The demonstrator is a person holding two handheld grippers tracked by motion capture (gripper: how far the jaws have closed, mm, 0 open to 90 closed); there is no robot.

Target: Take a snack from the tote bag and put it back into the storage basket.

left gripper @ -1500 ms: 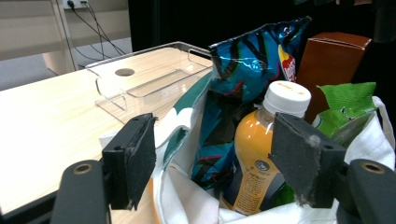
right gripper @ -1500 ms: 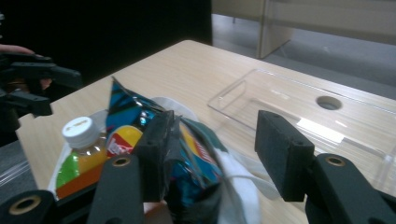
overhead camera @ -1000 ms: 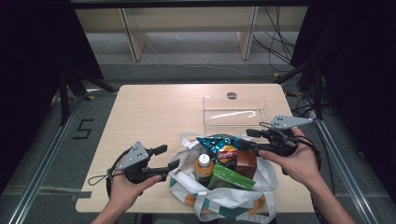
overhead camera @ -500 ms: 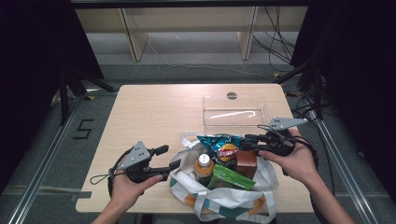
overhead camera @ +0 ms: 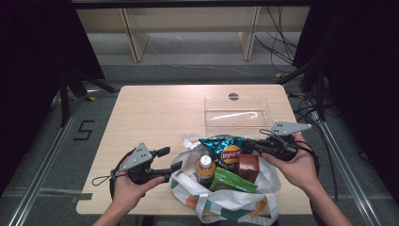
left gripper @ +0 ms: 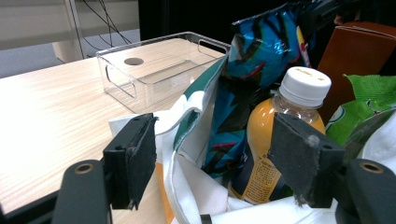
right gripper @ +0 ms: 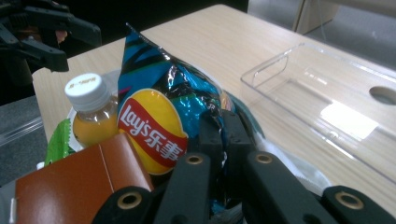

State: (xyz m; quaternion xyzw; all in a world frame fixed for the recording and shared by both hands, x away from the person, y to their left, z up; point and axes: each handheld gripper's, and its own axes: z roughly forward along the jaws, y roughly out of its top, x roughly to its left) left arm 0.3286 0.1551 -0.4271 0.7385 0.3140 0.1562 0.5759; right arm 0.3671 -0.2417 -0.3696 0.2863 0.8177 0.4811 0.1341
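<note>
Right gripper view: right gripper [right gripper: 223, 135] jaws, just closing, pinch crinkled blue Lay's chip bag [right gripper: 154, 107]; left gripper [left gripper: 219, 163] jaws apart.

A: Where's the bag [overhead camera: 221, 202] on the table [overhead camera: 155, 113]?
B: Near edge. The clear bin [overhead camera: 236, 111] sits at its 1 o'clock.
A: Inside?
B: Chip packet [overhead camera: 225, 149] at 12, bottle [overhead camera: 205, 170] at 9, box [overhead camera: 248, 166] at 3, and a pouch [overhead camera: 234, 181] at 6, probably leaning on the box.
</note>
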